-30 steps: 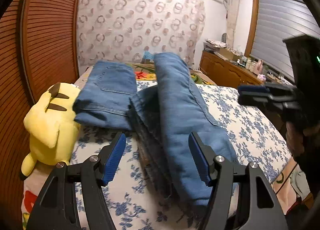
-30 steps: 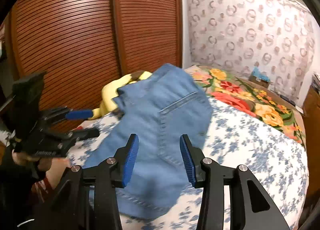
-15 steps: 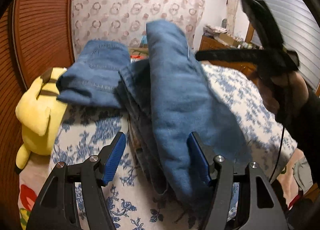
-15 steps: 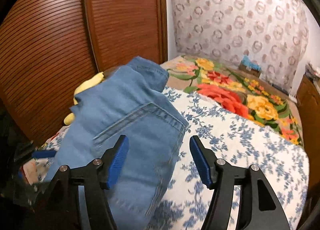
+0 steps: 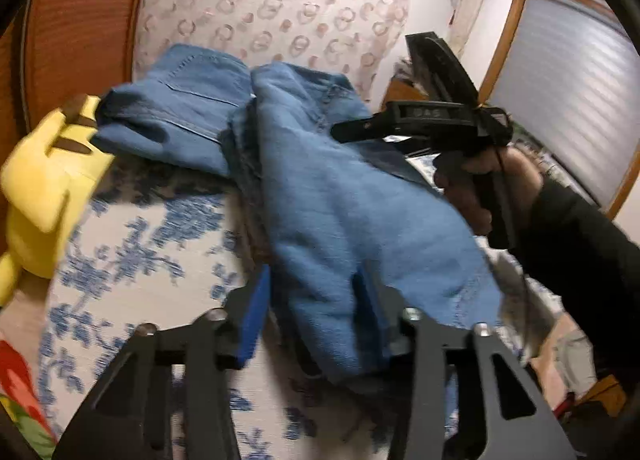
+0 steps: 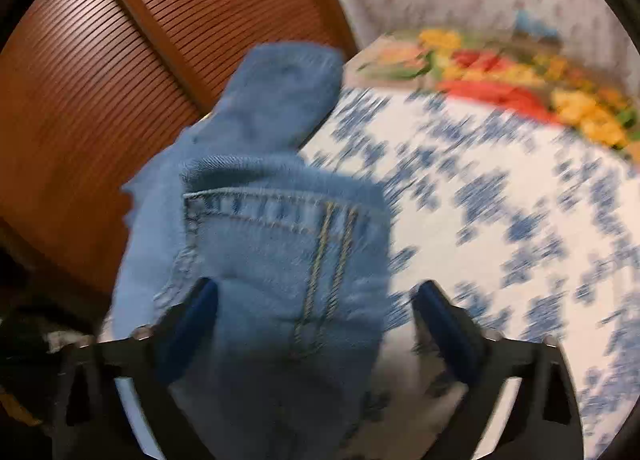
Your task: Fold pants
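Observation:
Blue jeans (image 5: 352, 203) lie on a bed with a blue-flowered sheet (image 5: 136, 244). Their leg end runs toward my left gripper (image 5: 314, 300), whose blue-padded jaws stand on either side of the cloth, narrowed around it. My right gripper (image 5: 352, 131) shows in the left wrist view, held in a hand over the jeans. In the right wrist view the waist and pocket part of the jeans (image 6: 276, 236) sits between the wide-open jaws of my right gripper (image 6: 316, 312). The picture is blurred.
A yellow plush toy (image 5: 44, 195) lies at the bed's left edge beside the jeans. A brown slatted wardrobe door (image 6: 100, 71) stands close on the left. A colourful flowered blanket (image 6: 516, 79) lies at the head of the bed. A patterned curtain (image 5: 276, 3) hangs behind.
Both grippers moved in onto the jeans. The left jaws narrowed around the leg end. The right gripper swung over the jeans and opened wider around the waist part.

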A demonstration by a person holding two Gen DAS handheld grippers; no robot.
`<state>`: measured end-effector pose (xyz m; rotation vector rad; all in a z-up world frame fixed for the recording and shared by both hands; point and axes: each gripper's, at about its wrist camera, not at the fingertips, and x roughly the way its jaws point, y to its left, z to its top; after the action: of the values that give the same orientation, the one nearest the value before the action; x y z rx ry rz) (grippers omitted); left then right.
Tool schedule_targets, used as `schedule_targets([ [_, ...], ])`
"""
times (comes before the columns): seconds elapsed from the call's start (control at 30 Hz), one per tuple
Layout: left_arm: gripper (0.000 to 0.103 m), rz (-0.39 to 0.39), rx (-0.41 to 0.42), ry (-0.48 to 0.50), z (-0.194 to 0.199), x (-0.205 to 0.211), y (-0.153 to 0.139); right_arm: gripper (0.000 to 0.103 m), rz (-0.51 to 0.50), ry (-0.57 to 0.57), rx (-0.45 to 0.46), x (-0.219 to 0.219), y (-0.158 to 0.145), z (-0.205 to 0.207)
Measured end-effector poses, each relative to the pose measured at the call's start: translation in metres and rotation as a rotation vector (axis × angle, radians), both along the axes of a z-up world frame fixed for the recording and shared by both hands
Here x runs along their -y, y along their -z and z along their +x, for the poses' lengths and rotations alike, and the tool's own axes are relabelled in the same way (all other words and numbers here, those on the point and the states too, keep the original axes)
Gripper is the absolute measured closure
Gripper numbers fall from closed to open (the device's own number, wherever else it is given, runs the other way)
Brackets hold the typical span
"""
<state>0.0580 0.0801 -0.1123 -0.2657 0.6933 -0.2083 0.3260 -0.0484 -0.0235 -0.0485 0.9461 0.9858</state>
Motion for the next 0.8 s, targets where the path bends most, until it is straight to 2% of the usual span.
schedule_targets([
  [0.03,0.067,-0.016,0.003,0.001,-0.001,0.0,0.0,0.032,0.032,-0.025,-0.021,0.001,-0.001,-0.003],
  [0.07,0.07,-0.027,0.006,-0.002,-0.002,0.001,0.001,0.045,0.031,-0.03,-0.003,0.0,-0.004,-0.006],
  [0.1,0.072,-0.038,0.008,-0.003,-0.004,0.001,0.001,0.051,0.029,-0.045,0.009,0.0,-0.006,-0.01],
  [0.13,0.079,-0.048,0.014,-0.004,-0.004,0.001,0.0,0.065,0.033,-0.053,0.021,0.001,-0.01,-0.014],
  [0.17,0.085,-0.047,0.018,-0.004,-0.005,0.003,-0.002,0.073,0.043,-0.047,0.029,0.003,-0.015,-0.019],
  [0.23,0.09,-0.053,0.033,-0.014,-0.009,0.002,-0.008,0.077,0.058,-0.024,0.08,0.011,-0.029,-0.035],
  [0.37,0.092,-0.065,0.068,-0.032,-0.016,-0.001,-0.017,0.079,0.108,-0.016,0.201,0.017,-0.077,-0.076],
  [0.43,0.092,-0.083,0.101,-0.046,-0.023,-0.005,-0.026,0.079,0.123,-0.042,0.271,0.014,-0.105,-0.097],
  [0.57,0.092,-0.088,0.185,-0.099,-0.035,-0.024,-0.057,0.08,0.149,-0.117,0.354,-0.007,-0.152,-0.124],
  [0.67,0.092,-0.085,0.244,-0.151,-0.046,-0.05,-0.083,0.08,0.185,-0.171,0.371,-0.029,-0.182,-0.131],
  [0.8,0.092,-0.037,0.301,-0.233,-0.058,-0.086,-0.114,0.08,0.261,-0.239,0.378,-0.064,-0.212,-0.128],
])
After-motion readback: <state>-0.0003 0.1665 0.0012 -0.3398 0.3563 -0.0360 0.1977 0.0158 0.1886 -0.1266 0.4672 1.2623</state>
